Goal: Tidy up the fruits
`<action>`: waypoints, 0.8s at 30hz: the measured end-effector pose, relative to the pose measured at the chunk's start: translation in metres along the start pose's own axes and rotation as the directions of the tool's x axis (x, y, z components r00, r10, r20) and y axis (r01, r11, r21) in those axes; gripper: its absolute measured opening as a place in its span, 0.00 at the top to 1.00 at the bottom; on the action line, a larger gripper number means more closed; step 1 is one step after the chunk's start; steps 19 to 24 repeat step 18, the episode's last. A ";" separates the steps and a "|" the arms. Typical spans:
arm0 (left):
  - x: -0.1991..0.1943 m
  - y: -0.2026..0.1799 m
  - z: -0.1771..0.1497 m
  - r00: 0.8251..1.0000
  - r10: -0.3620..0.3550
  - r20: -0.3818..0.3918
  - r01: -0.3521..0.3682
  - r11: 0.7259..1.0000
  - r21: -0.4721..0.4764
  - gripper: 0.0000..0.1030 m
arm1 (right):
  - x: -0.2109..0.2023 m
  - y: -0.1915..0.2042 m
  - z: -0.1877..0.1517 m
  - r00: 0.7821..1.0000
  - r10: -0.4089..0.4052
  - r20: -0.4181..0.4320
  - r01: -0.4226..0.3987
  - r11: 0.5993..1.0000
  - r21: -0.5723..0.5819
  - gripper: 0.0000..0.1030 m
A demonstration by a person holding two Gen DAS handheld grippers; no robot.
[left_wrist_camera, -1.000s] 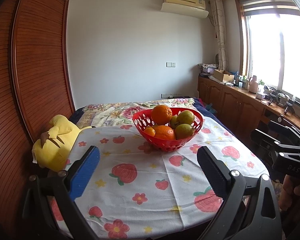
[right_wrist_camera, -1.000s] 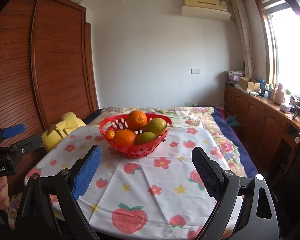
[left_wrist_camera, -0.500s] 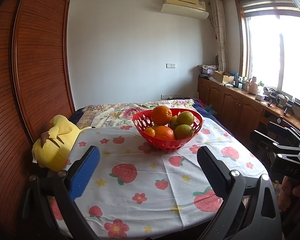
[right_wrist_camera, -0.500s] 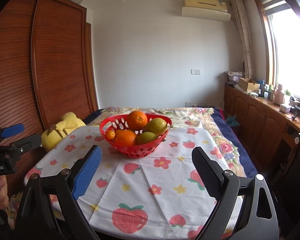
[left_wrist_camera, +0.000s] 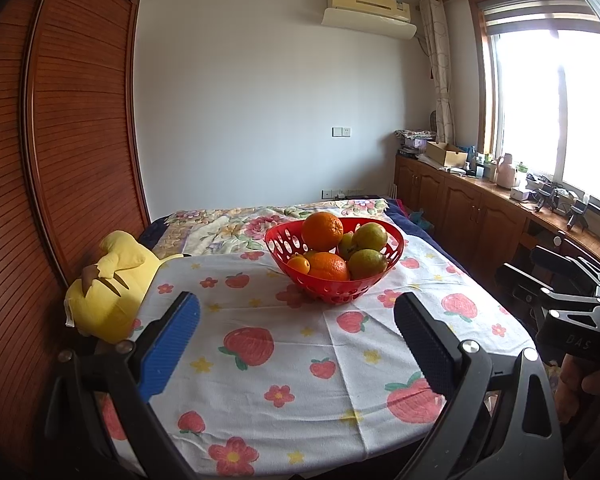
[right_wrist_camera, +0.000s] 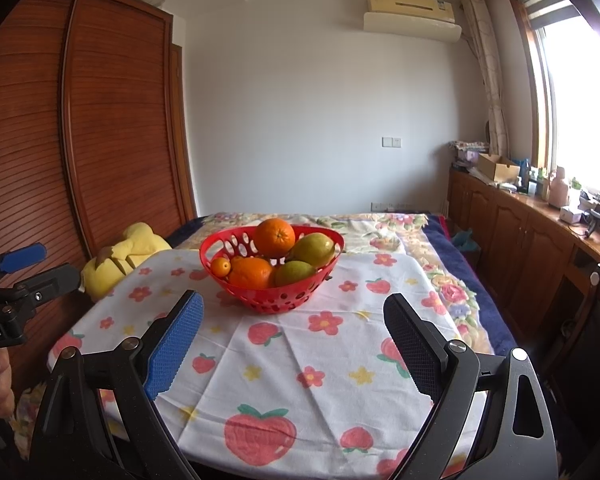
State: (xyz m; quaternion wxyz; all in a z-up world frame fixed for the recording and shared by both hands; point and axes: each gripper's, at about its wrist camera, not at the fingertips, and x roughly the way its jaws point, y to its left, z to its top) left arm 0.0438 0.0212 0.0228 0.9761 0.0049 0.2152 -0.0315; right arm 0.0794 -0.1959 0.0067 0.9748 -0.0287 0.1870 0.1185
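Observation:
A red perforated basket (left_wrist_camera: 340, 294) (right_wrist_camera: 276, 300) stands on the strawberry-print tablecloth (left_wrist_camera: 284, 360) (right_wrist_camera: 300, 360), toward its far side. It holds two oranges (left_wrist_camera: 322, 231) (right_wrist_camera: 274, 237), a small orange fruit (left_wrist_camera: 299, 264) (right_wrist_camera: 220, 267) and greenish pears (left_wrist_camera: 366, 262) (right_wrist_camera: 312, 249). My left gripper (left_wrist_camera: 296, 332) hovers open over the near part of the cloth, short of the basket, nothing between its fingers. My right gripper (right_wrist_camera: 294, 330) is likewise open and empty, to the right of the left one.
A yellow plush toy (left_wrist_camera: 108, 292) (right_wrist_camera: 128, 256) lies at the table's left edge by the wooden wardrobe (left_wrist_camera: 68, 140). A floral bedspread (left_wrist_camera: 228, 228) lies behind the table. Wooden cabinets (right_wrist_camera: 540, 248) with clutter run under the window on the right.

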 end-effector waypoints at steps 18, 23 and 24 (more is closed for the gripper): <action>-0.002 0.001 0.001 1.000 -0.001 0.004 0.001 1.000 0.002 0.04 | 0.000 0.000 0.000 1.000 0.000 -0.001 0.000 1.000 0.000 0.09; -0.002 0.001 0.001 1.000 -0.001 0.004 0.001 1.000 0.002 0.04 | 0.000 0.000 0.000 1.000 0.000 -0.001 0.000 1.000 0.000 0.09; -0.002 0.001 0.001 1.000 -0.001 0.004 0.001 1.000 0.002 0.04 | 0.000 0.000 0.000 1.000 0.000 -0.001 0.000 1.000 0.000 0.09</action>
